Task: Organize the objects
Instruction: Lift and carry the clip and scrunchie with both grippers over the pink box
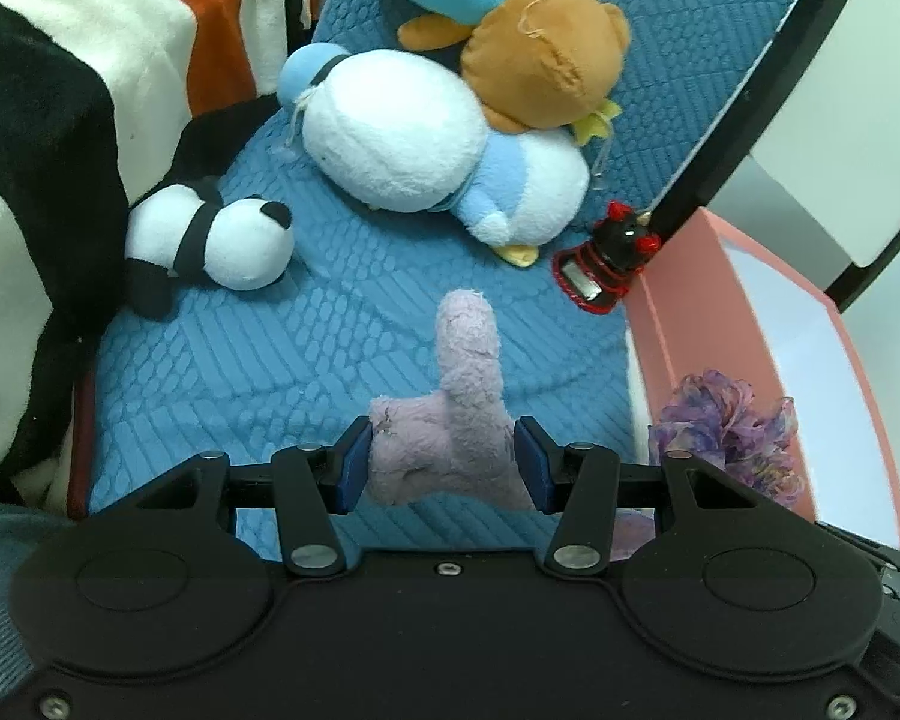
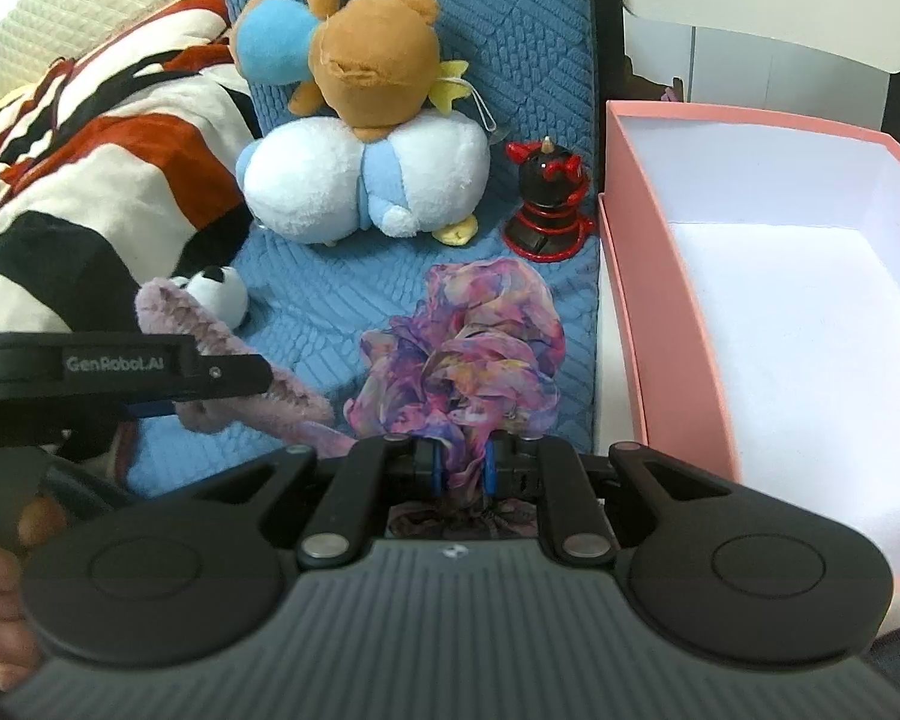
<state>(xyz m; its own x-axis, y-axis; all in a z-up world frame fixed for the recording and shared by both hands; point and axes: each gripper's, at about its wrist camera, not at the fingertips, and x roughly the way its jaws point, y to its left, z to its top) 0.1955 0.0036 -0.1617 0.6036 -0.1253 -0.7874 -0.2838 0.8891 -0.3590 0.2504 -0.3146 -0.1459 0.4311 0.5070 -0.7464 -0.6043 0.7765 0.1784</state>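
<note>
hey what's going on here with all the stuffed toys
A person is tidying a blue quilted surface, working a pair of tongs in each hand. The left tongs are shut on a lilac plush toy; the right tongs are shut on a purple floral scrunchie. An open pink box sits just to the right, with nothing visible inside. A panda plush, teddy bear, white-and-blue plush and black-and-red figurine lie on the surface.
</note>
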